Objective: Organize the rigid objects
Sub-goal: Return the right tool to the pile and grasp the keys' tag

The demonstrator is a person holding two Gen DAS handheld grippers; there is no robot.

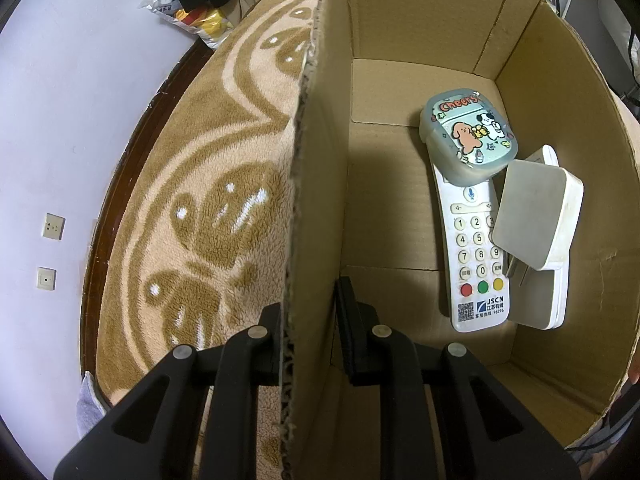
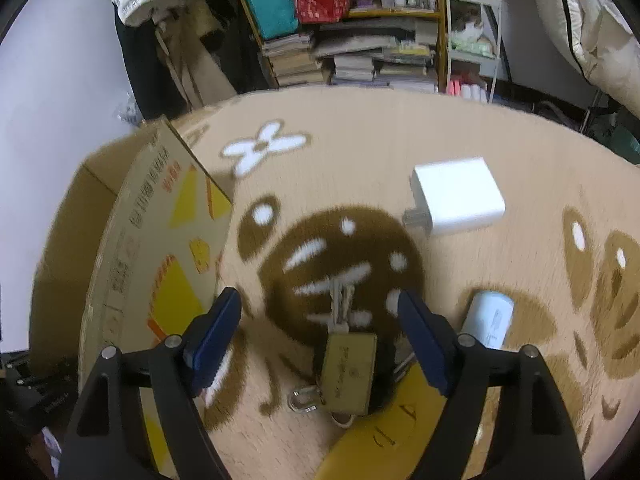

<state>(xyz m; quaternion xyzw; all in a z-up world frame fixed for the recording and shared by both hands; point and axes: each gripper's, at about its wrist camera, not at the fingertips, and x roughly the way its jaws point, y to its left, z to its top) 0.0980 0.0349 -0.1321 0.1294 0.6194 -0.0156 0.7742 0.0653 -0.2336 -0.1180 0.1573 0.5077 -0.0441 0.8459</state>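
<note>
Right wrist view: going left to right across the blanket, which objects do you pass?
Cardboard box → brass padlock → white charger → small white cylinder.

The left hand-held gripper (image 1: 310, 334), black with matte black pads, points steeply downward, its jaws clamped on the upright wall of a brown corrugated cardboard box (image 1: 316, 200), one finger (image 1: 269, 338) outside, the other inside. The right hand-held gripper (image 2: 320, 336), black with blue pads, tilts downward with jaws spread wide, gripping nothing, a brass padlock (image 2: 348, 372) lying between its fingers.
</note>
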